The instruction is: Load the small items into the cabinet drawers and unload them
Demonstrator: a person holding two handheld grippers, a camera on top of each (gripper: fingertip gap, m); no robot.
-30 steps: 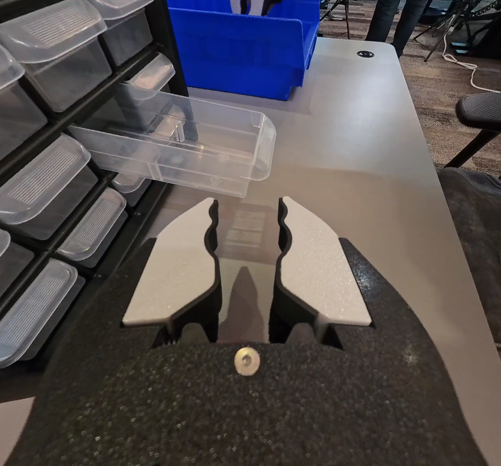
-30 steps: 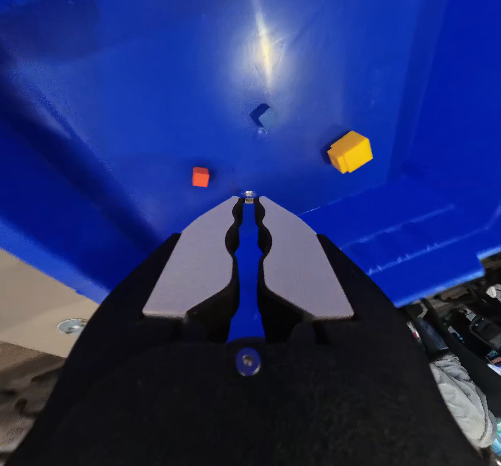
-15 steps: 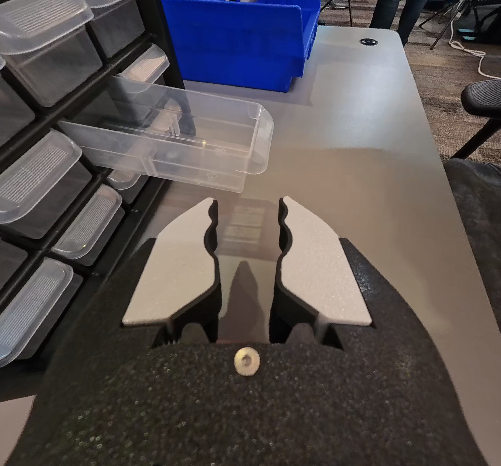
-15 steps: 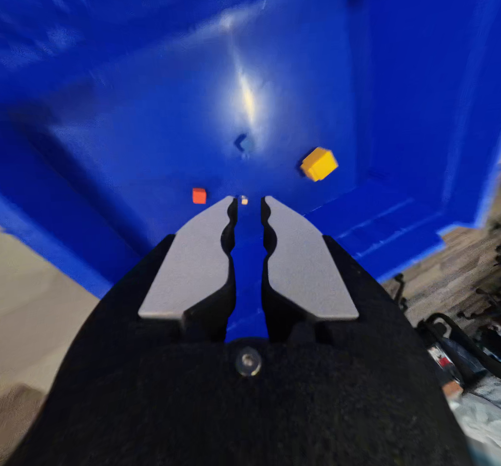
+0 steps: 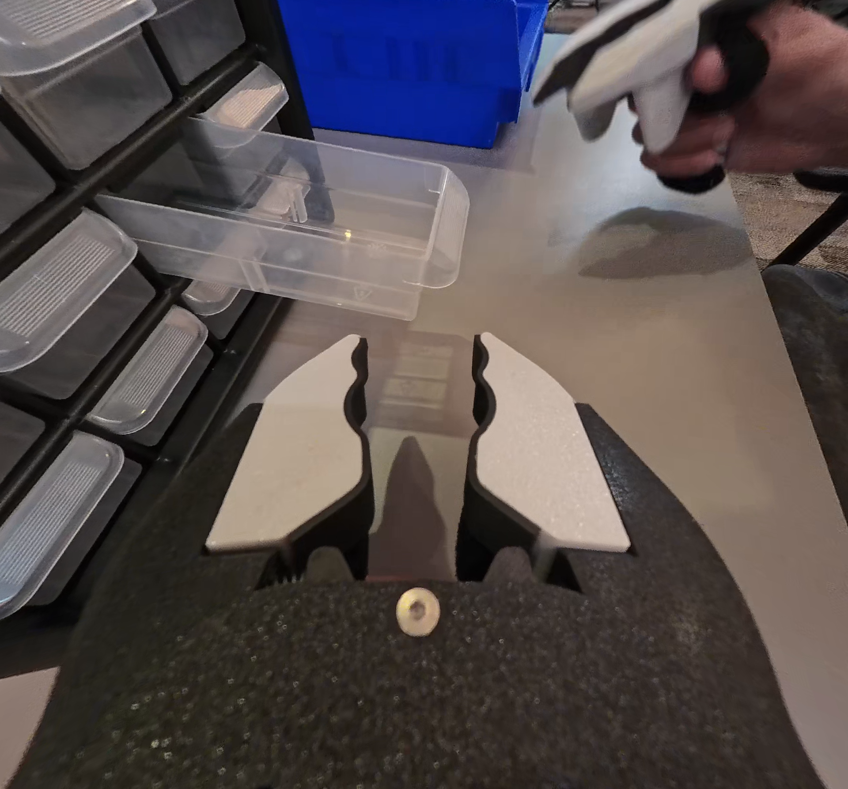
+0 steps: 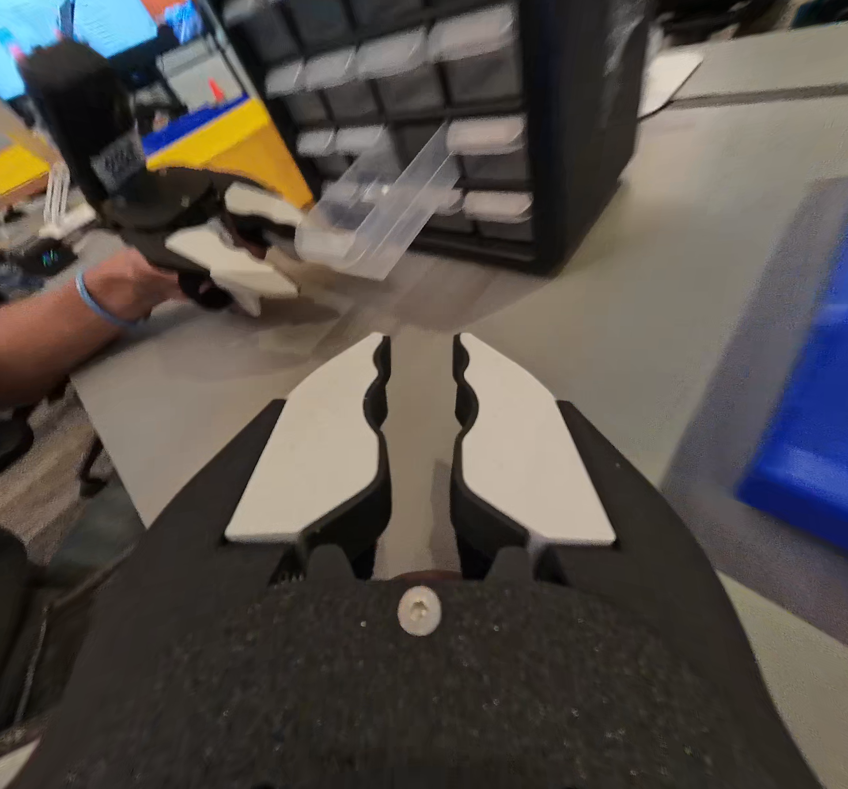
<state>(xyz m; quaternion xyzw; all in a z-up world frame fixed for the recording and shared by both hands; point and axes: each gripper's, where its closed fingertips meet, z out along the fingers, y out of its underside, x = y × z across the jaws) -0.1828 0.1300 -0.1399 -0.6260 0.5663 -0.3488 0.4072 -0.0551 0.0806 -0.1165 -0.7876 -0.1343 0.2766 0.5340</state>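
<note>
The black cabinet (image 5: 275,55) of clear drawers stands at the left; it also shows in the right wrist view (image 6: 573,124). One clear drawer (image 5: 321,234) is pulled far out over the table (image 5: 596,400), and no coloured item shows in it. My left gripper (image 5: 420,344) is open and empty, just in front of that drawer's front end. My right gripper (image 6: 422,340) is open and empty above the table, pointing at the drawer (image 6: 381,216). It appears blurred at the upper right of the left wrist view (image 5: 560,106). The blue bin (image 5: 404,55) stands behind the cabinet.
The blue bin's corner (image 6: 807,400) lies to the right of my right gripper. A hand (image 5: 780,101) holds the right gripper. A forearm (image 6: 46,331) holds the left gripper (image 6: 284,253). A dark chair (image 5: 807,308) stands off the table's right edge. The black cabinet (image 5: 275,55) is about equally far from each gripper, around 15 centimeters.
My right gripper opened, left the blue bin and swung over the table toward the open drawer. My left gripper stayed open and shifted slightly.
</note>
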